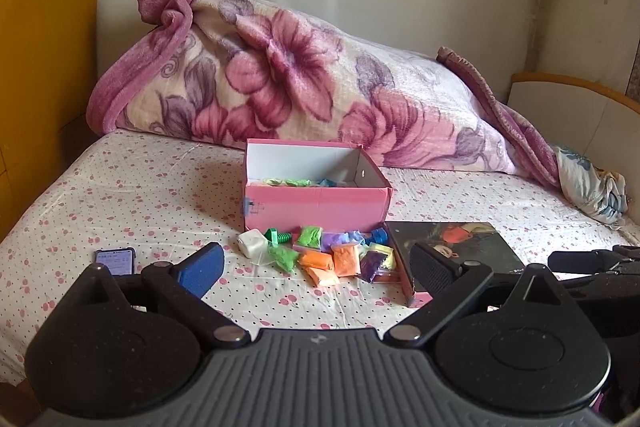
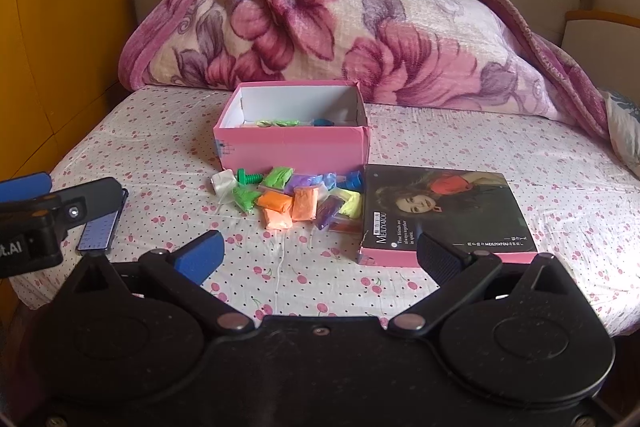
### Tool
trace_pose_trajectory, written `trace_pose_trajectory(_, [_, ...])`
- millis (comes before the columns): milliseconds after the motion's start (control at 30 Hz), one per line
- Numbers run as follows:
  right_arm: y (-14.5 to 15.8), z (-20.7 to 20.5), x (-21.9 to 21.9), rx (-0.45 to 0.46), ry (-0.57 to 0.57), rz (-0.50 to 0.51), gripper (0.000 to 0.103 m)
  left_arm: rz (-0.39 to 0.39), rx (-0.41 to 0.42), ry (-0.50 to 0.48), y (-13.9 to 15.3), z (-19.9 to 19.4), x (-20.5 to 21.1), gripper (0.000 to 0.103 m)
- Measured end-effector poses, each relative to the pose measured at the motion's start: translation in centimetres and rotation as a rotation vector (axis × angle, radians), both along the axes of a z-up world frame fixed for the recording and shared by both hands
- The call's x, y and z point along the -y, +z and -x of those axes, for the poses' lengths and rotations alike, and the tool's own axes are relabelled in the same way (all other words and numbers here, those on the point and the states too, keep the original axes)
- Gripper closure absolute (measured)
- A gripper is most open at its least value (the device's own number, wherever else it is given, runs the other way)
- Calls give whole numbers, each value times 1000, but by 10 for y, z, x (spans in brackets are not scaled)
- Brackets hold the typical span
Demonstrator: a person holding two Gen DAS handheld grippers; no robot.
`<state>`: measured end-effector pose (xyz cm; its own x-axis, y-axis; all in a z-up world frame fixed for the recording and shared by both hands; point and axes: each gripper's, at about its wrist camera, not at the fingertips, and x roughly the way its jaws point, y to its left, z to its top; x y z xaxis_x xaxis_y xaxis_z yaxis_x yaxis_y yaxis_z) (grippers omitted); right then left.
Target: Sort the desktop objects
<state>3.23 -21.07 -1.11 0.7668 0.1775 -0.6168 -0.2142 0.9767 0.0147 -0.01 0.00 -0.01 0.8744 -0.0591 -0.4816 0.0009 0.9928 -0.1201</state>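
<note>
An open pink box [image 1: 316, 205] [image 2: 292, 149] stands on the bed with a few clay packets inside. In front of it lies a pile of coloured clay packets [image 1: 332, 257] [image 2: 304, 201], with a white block [image 1: 252, 243] [image 2: 223, 183] and a green plastic screw [image 1: 280, 237] [image 2: 248, 177] at its left end. My left gripper [image 1: 316, 269] is open and empty, short of the pile. My right gripper [image 2: 320, 259] is also open and empty, nearer the box lid [image 1: 452, 247] [image 2: 440, 211], which lies flat to the right of the pile.
A phone [image 1: 116, 261] [image 2: 98, 231] lies on the sheet to the left, under the left gripper's fingers [image 2: 92, 195]. A folded floral blanket [image 1: 280, 75] fills the back of the bed. A yellow wall [image 1: 40, 67] closes the left side, and a headboard [image 1: 580, 95] stands at the right.
</note>
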Motion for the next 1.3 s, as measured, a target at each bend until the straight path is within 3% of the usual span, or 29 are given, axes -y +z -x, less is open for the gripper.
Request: trace_pose_trajectory(1300, [3, 2, -4, 19, 18, 28, 1, -48, 7, 6, 3, 2, 15, 3])
